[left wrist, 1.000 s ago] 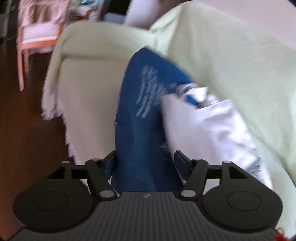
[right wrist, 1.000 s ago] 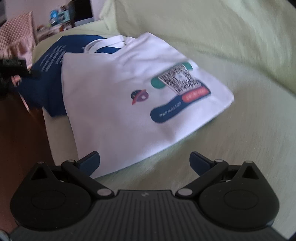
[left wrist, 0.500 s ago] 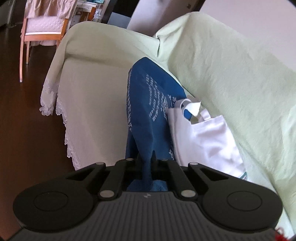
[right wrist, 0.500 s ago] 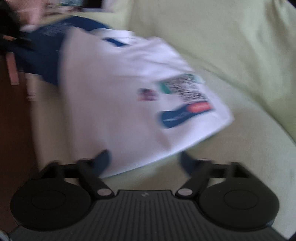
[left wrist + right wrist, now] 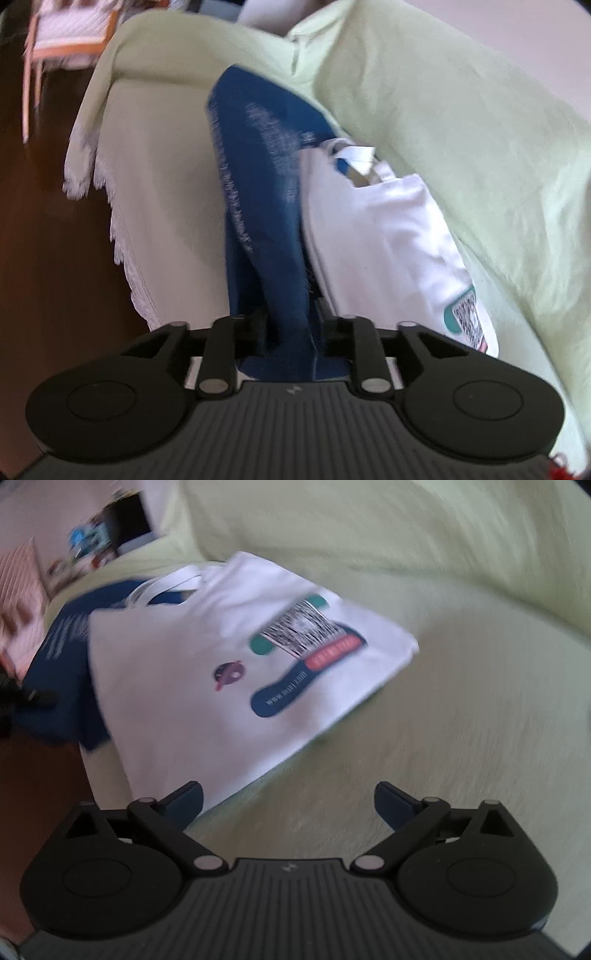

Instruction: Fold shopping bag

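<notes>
A home living room — draped sofa (image 5: pixel 461 122), wooden chair (image 5: pixel 66 40) (dark wood floor (image 5: pixel 44 277)).

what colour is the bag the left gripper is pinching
Dark blue bag with white lettering, best in the left wrist view.

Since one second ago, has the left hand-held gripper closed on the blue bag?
Yes. The left hand-held gripper, open then, now pinches the blue bag, drawing its edge off the sofa cover toward the camera.

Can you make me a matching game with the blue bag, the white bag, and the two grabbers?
Things:
1. blue bag
2. white bag
3. left gripper
4. right gripper

States:
A. open, holding nothing
B. lies flat on the sofa, QR code showing
C. shut on cloth
D. partly under the other bag, pinched at one edge

Pairs: 1-D, 2-B, 3-C, 4-A
</notes>
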The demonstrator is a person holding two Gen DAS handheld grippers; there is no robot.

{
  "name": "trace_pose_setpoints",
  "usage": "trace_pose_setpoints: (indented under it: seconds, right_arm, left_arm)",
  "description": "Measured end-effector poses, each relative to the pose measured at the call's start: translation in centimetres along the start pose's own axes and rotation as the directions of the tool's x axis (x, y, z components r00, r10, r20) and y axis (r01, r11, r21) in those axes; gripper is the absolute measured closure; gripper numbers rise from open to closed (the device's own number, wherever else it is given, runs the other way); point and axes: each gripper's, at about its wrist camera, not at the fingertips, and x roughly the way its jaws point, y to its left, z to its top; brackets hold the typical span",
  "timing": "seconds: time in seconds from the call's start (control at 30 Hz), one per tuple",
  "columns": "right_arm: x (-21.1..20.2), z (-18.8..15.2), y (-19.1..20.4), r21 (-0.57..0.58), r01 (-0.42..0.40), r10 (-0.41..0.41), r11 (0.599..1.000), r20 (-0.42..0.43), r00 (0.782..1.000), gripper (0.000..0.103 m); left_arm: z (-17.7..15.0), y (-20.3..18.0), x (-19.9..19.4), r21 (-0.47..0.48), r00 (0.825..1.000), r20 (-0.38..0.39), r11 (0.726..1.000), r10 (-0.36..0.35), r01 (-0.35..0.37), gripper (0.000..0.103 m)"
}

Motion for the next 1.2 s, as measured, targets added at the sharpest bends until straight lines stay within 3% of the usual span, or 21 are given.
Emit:
trace_pose_setpoints:
  seconds: [0.17,0.2,0.23,0.27,0.3,0.33,0.43,0.53,0.57,0.67,0.7,0.73,0.83,0.9,0.93,0.97,1.0,1.03,1.1,1.17,1.2]
  right_arm:
    - [4.6,3.7,-0.5,0.085,-0.002,0.003,0.996,-0.013,1.0,0.011]
    - [5.8,4.0,0.0,0.09,-0.005,0.007,0.996,-0.019,1.0,0.037]
    - [6.9,4.3,0.4,0.094,-0.001,0.003,0.996,-0.021,1.0,0.051]
    - [6.9,4.2,0.9,0.089,0.038,-0.038,0.995,-0.001,0.999,0.056]
    - [6.6,4.0,1.1,0.09,0.043,-0.045,0.995,0.015,0.999,0.083]
    - [5.8,4.0,0.9,0.098,0.041,-0.045,0.994,0.045,0.998,0.094]
    - [1.8,4.4,-1.3,0.153,-0.043,0.019,0.987,0.159,0.987,0.098]
    - [-2.7,5.0,-3.1,0.137,-0.001,-0.034,0.991,0.249,0.968,0.099]
    - [-4.0,5.1,-3.8,0.142,0.008,-0.045,0.99,0.264,0.963,0.099]
    - [-9.8,4.9,-6.8,0.161,0.066,-0.117,0.985,0.334,0.935,0.096]
    - [-12.0,4.2,-7.8,0.15,0.136,-0.182,0.979,0.364,0.913,0.088]
    - [-12.3,4.0,-8.3,0.143,0.162,-0.203,0.976,0.346,0.916,0.079]
    - [-12.2,1.7,-10.4,0.138,0.254,-0.28,0.957,0.231,0.932,0.056]
    - [-12.0,0.0,-10.7,0.142,0.273,-0.296,0.951,0.177,0.939,0.055]
    - [-11.9,-1.0,-10.8,0.146,0.275,-0.295,0.95,0.149,0.944,0.05]
    - [-11.9,-2.1,-10.8,0.15,0.272,-0.291,0.95,0.122,0.949,0.046]
    - [-12.1,-3.1,-10.4,0.153,0.251,-0.268,0.956,0.102,0.958,0.037]
    - [-12.3,-4.1,-10.0,0.157,0.229,-0.244,0.961,0.082,0.966,0.034]
    - [-12.7,-5.4,-9.1,0.138,0.203,-0.212,0.97,0.059,0.975,0.034]
    - [-13.0,-6.2,-7.6,0.062,0.193,-0.196,0.979,0.049,0.979,0.031]
    - [-13.0,-6.5,-6.9,0.018,0.202,-0.202,0.979,0.049,0.978,0.03]
  left_arm:
    - [0.2,-0.2,1.0,0.027,0.999,-0.027,0.999,0.027,-0.026,0.041]
    - [0.1,-0.4,1.7,0.003,0.998,-0.06,1.0,0.011,-0.011,0.042]
    - [-0.1,-1.0,1.9,-0.009,0.997,-0.072,1.0,-0.01,0.01,0.042]
    - [-0.2,-1.7,1.7,0.009,0.998,-0.064,0.999,-0.03,0.031,0.042]
    - [-0.4,-2.2,1.4,0.029,0.998,-0.054,0.999,-0.039,0.04,0.042]
    - [-0.8,-3.3,0.8,0.08,0.999,-0.033,0.996,-0.04,0.043,0.042]
    - [-1.6,-4.8,0.0,0.147,0.998,-0.021,0.988,-0.053,0.056,0.042]
    - [-2.7,-5.8,-0.6,0.166,0.996,-0.051,0.982,-0.08,0.087,0.042]
    - [-3.3,-6.3,-1.1,0.154,0.99,-0.074,0.979,-0.12,0.13,0.042]
    - [-4.9,-8.7,-2.6,0.226,0.956,-0.157,0.933,-0.247,0.279,0.042]
    - [-5.6,-9.8,-3.0,0.264,0.939,-0.192,0.906,-0.287,0.331,0.039]
    - [-6.3,-10.9,-3.5,0.299,0.918,-0.229,0.874,-0.323,0.382,0.03]
    - [-8.0,-12.8,-3.6,0.308,0.896,-0.295,0.854,-0.334,0.419,0.023]
    - [-9.0,-13.5,-3.5,0.202,0.832,-0.394,0.846,-0.391,0.493,0.023]
    - [-9.4,-13.9,-3.9,0.1,0.776,-0.456,0.842,-0.436,0.531,0.023]
    - [-9.5,-14.4,-4.5,0.097,0.769,-0.472,0.841,-0.432,0.533,0.023]
    - [-9.5,-14.8,-5.1,0.121,0.775,-0.476,0.841,-0.416,0.527,0.023]
    - [-9.5,-15.3,-5.7,0.145,0.781,-0.48,0.841,-0.4,0.521,0.023]
    - [-8.3,-16.8,-7.5,0.419,0.896,-0.341,0.808,-0.284,0.415,0.023]
    - [-6.9,-17.4,-6.8,0.574,0.962,-0.211,0.774,-0.174,0.266,0.023]
    - [-6.2,-17.6,-6.2,0.595,0.972,-0.188,0.771,-0.142,0.228,0.023]
